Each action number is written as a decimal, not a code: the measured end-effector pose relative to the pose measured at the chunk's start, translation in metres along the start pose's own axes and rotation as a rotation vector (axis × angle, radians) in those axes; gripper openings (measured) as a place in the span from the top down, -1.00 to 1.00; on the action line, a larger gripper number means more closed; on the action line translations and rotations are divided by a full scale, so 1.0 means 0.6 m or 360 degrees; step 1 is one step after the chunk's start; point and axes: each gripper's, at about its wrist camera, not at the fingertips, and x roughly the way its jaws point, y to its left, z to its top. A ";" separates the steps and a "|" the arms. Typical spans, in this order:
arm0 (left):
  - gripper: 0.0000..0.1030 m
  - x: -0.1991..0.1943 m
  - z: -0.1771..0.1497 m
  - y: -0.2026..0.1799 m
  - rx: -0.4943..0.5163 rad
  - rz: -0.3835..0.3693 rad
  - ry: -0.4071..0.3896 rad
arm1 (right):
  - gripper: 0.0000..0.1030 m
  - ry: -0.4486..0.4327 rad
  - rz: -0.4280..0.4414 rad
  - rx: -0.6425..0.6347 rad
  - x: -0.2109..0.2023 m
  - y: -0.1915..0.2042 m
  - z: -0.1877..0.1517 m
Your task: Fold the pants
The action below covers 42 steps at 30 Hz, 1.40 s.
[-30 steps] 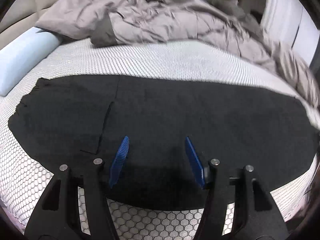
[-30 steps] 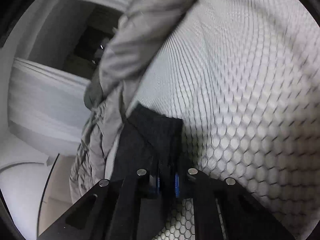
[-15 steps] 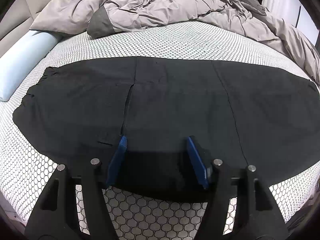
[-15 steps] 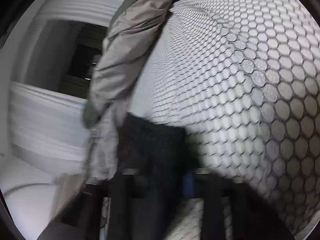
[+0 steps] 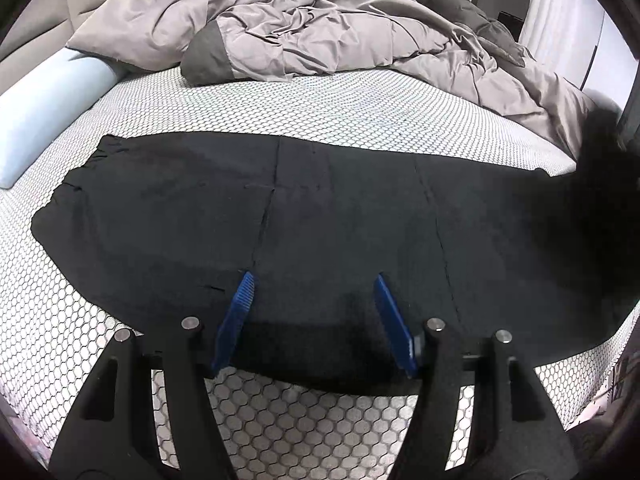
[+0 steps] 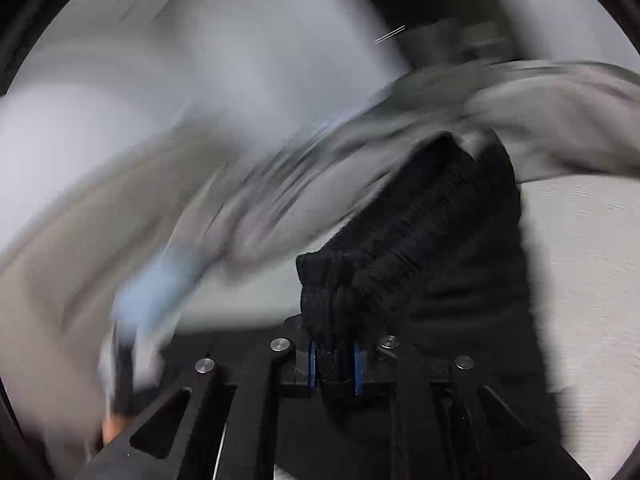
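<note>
Left wrist view, nearest first: the left tool (image 5: 312,312) fills the bottom of the frame with its blue pads (image 5: 236,320) spread apart and nothing between them, poised over the near edge of the black pants (image 5: 280,216). The pants lie flat across the middle of the frame on the honeycomb-patterned bed (image 5: 320,112), reaching from the left edge to the right, where the cloth rises into a dark hump. Seams run up from near the pads toward the far edge.

Beyond, a pale blue bolster (image 5: 44,100) sits at the left, and a rumpled grey duvet (image 5: 320,28) fills the top.

Right wrist view is heavily blurred, yet the right tool (image 6: 335,368) at lower centre is nearly pressed together, pinching a bunched ribbed band of the pants, which trails toward the upper right.

The cloth looks light, limp and thin, likely to sag and drag. Doubled edges, seams or the thick band probably hold best; a single flat layer could slip free.
</note>
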 end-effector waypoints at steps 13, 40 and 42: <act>-0.16 -0.039 -0.008 -0.014 -0.0083 -0.0387 0.0065 | -0.29 0.0148 0.0184 -0.0001 -0.006 -0.014 -0.056; 0.68 -0.005 -0.043 -0.099 -0.0156 -0.0887 0.0303 | -0.29 0.0363 -0.0202 0.0024 0.059 -0.095 -0.088; 0.69 -0.045 -0.030 -0.097 -0.0111 -0.0924 0.0138 | -0.29 0.0414 -0.0264 -0.0014 0.070 -0.095 -0.095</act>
